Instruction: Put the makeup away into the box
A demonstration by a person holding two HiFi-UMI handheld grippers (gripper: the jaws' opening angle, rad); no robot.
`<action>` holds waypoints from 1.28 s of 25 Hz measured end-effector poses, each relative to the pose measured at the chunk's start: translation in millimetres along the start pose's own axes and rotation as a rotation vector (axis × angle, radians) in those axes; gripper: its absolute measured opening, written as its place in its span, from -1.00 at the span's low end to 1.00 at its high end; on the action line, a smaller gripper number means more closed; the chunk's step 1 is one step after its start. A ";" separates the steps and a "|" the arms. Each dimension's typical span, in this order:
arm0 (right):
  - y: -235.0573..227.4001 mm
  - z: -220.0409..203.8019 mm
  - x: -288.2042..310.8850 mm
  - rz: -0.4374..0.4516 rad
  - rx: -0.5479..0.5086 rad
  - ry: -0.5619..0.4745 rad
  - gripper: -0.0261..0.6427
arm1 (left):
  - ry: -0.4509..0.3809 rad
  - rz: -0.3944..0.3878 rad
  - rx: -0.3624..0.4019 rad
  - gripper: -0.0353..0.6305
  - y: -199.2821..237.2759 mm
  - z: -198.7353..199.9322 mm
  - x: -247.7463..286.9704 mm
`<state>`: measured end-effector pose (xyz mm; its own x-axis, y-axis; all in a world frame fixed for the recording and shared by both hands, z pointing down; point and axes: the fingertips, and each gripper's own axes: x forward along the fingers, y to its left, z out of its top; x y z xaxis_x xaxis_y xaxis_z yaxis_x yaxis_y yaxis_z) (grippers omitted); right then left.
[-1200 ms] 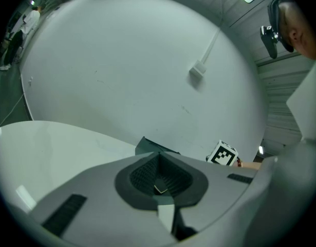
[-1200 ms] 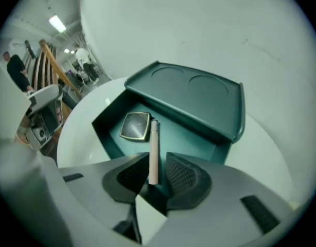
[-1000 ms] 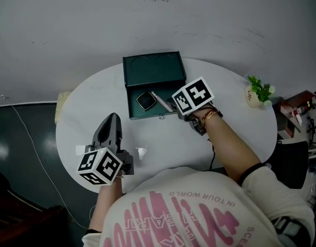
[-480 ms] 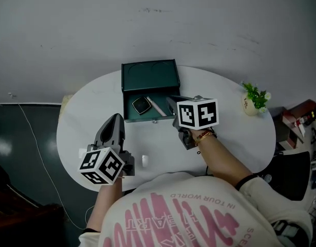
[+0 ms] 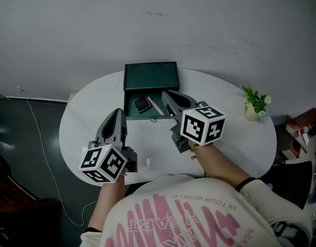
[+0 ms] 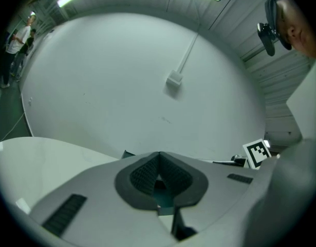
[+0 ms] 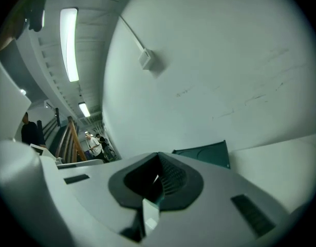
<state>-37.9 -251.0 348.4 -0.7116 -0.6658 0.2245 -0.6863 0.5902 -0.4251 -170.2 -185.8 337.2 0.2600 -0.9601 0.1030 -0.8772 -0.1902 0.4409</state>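
The dark green box (image 5: 150,89) stands open at the far side of the white oval table (image 5: 235,133), its lid (image 5: 150,76) tilted back. Inside lie a square black compact (image 5: 142,104) and a slim pen-like stick (image 5: 156,106). My right gripper (image 5: 165,93) hovers over the box's right front corner, roughly level, shut with nothing in it. My left gripper (image 5: 118,112) hangs left of the box, also shut and empty. A small white item (image 5: 147,163) lies on the table near the left gripper's cube. The right gripper view shows the lid (image 7: 204,153) beyond the closed pads.
A small potted plant (image 5: 254,106) stands at the table's right end. A grey wall rises behind the table, and dark floor lies to the left. The right gripper's marker cube (image 6: 256,153) shows in the left gripper view.
My right gripper has lifted out of the box and swung from pointing down to nearly level. The left gripper has risen a little and moved toward the box.
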 end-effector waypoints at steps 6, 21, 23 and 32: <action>13.5 5.9 -18.5 0.056 -0.042 -0.031 -0.93 | -0.037 0.023 0.020 -0.89 -12.1 4.3 -11.2; 15.1 -1.2 -54.2 0.054 -0.085 -0.024 -0.93 | -0.060 0.021 0.025 -0.89 -39.9 -6.8 -34.9; 15.2 -0.8 -58.0 0.052 -0.085 -0.028 -0.93 | -0.059 0.018 0.028 -0.89 -42.9 -7.3 -36.5; 19.5 -0.7 -66.7 0.054 -0.099 -0.039 -0.93 | -0.057 0.011 0.037 -0.89 -47.2 -11.3 -42.2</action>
